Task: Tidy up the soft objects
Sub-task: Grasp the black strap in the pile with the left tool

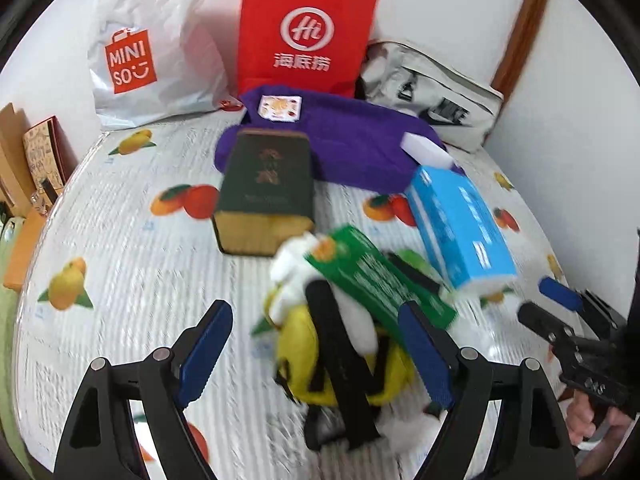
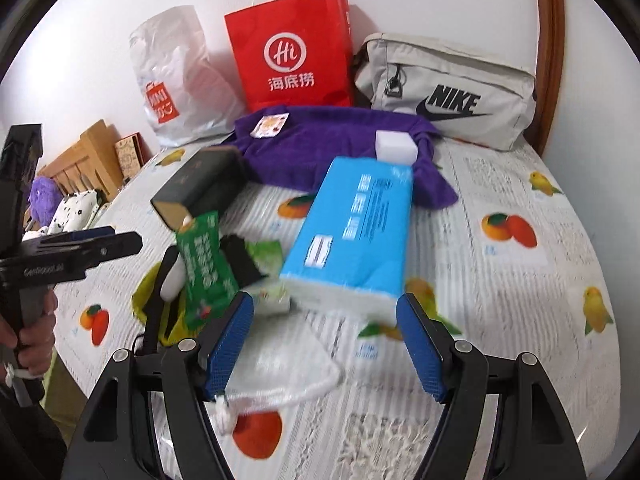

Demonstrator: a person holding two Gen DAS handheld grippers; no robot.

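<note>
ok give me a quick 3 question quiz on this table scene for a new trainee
1. True or false: the white sponge block rests on the purple towel.
2. Multiple choice: what stands between the white Miniso bag and the grey Nike pouch at the back of the table?
A. a red paper bag
B. a wicker basket
C. a blue bucket
3. Fill in: the right claw is open and empty, and its fingers point at the ____ tissue pack.

Key: 1 true; 2 A, the red paper bag; 3 blue.
</note>
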